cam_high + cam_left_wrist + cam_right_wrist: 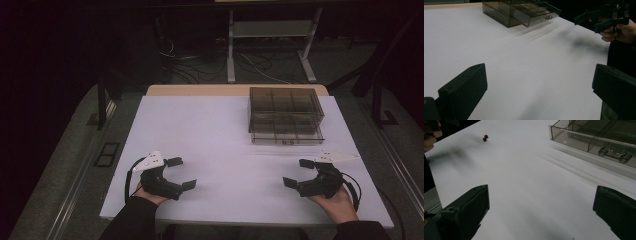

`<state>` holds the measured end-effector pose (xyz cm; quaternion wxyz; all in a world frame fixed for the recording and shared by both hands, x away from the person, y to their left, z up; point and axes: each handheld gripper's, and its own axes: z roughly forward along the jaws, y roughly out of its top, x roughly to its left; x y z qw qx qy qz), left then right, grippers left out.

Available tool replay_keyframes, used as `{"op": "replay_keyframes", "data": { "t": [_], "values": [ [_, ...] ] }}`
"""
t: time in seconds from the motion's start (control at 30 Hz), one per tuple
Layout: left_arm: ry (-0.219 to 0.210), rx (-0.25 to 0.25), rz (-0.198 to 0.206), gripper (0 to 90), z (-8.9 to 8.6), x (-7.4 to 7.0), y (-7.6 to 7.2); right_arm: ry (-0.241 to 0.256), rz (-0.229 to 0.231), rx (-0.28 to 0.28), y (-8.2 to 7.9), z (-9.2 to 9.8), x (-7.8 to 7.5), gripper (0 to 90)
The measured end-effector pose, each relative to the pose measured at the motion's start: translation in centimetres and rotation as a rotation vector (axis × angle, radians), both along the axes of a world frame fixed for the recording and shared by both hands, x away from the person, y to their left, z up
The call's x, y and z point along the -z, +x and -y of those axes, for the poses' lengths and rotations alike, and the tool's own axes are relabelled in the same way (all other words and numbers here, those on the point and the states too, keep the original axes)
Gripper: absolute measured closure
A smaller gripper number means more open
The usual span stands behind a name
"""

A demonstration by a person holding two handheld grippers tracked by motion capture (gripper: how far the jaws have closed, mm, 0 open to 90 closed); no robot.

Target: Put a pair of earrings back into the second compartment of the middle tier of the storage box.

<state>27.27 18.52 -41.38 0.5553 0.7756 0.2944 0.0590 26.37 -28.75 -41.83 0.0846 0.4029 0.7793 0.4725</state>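
Observation:
A smoky clear drawer box (286, 114) stands at the back right of the white table (210, 135), its bottom drawer (596, 142) pulled out a little, handle (615, 153) facing me. Two small red-brown beads (485, 138) lie on the table near the person's left hand (430, 137). My left gripper (182, 173) hovers open at the front left with nothing between its jaws. My right gripper (297, 173) is open and empty at the front right. Across the table, the left gripper view shows the drawer box (519, 11) and the right gripper (589, 22).
Bare white surface lies between the two grippers and the box. The table's front edge (240, 220) runs just under both hands. Beyond the table are a dark floor, cables and a metal stand (270, 45).

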Motion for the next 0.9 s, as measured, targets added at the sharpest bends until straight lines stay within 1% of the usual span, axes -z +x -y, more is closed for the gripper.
{"op": "replay_keyframes", "data": {
  "t": [0.43, 0.63, 0.67, 0.73, 0.9],
  "values": [
    [0.01, 0.004, -0.022, 0.0, 0.2, -0.4, 0.2, -0.011, -0.014, 0.003, -0.1, 0.0, 0.0, 0.2],
    [0.012, 0.012, -0.029, 0.0, 0.4, -1.2, 0.5, -0.015, -0.019, 0.008, -0.2, 0.1, 0.0, 0.1],
    [0.021, 0.017, -0.025, 0.0, 0.4, -1.5, 0.6, -0.015, -0.019, 0.01, -0.2, 0.1, 0.0, 0.1],
    [0.021, 0.014, -0.025, 0.0, 0.3, -1.8, 0.7, -0.016, -0.016, 0.009, -0.2, 0.1, 0.0, 0.1],
    [0.037, 0.011, -0.029, 0.0, 0.0, -2.2, 1.1, -0.017, -0.022, 0.011, -0.2, 0.2, 0.1, 0.1]
  ]
}}
